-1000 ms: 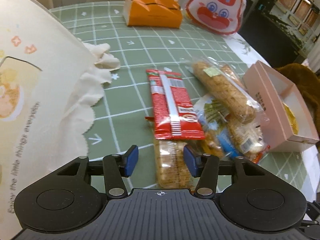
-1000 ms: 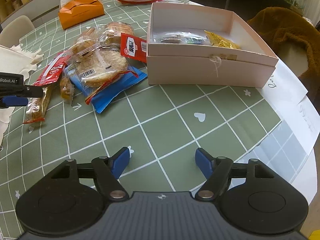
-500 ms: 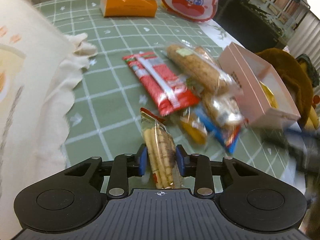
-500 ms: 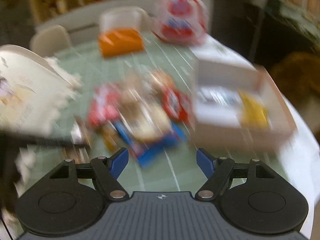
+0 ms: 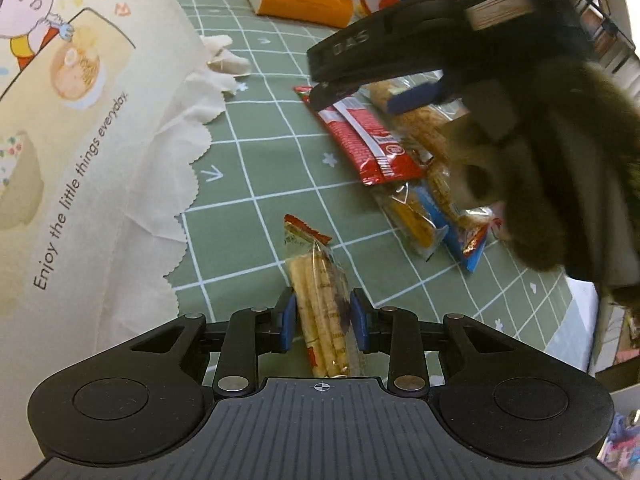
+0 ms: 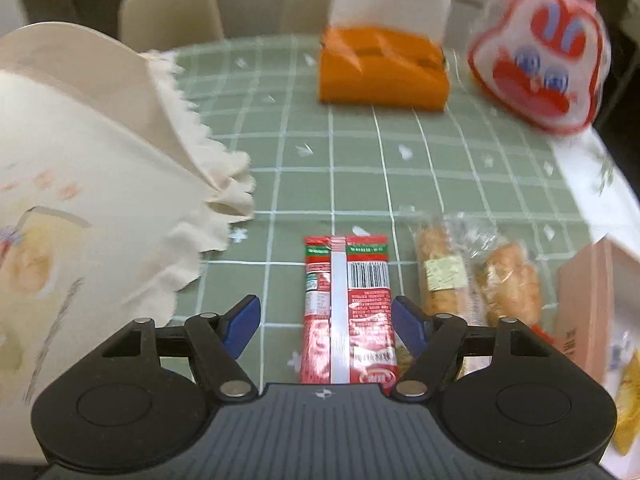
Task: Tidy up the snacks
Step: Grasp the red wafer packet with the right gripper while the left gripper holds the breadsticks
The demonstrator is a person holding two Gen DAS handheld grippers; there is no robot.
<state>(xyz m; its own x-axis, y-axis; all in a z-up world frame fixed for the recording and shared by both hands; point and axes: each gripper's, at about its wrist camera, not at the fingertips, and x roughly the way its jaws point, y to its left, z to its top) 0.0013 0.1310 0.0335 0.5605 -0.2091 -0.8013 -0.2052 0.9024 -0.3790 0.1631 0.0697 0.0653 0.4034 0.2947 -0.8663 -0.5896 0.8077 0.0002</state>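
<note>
The left gripper (image 5: 323, 322) has its blue pads pressed against both sides of a clear packet of biscuit sticks (image 5: 320, 292), gripping it low down so the red-topped end pokes out ahead, clear of the green checked tablecloth (image 5: 256, 152). That hold near one end makes sense to me if the packet is headed into a container, since the free end can go in first. Over in the right wrist view, the right gripper (image 6: 326, 322) hangs with its jaws apart and closing slightly, astride a long red snack packet (image 6: 347, 312) that lies flat on the cloth, seam side up; the pads are not touching it, so nothing is held there yet. It looks lined up along the packet's length, ready for a pinch across the narrow width. Just beside that lie wrapped bread rolls (image 6: 440, 272), and the pink box (image 6: 584, 312) sits at the right edge, likely where the snacks belong. A cream cloth bag (image 5: 80, 140) slumps on the left; an orange tissue box (image 6: 382, 66) and a rabbit-face pouch (image 6: 540, 64) sit well back, out of the way.
</note>
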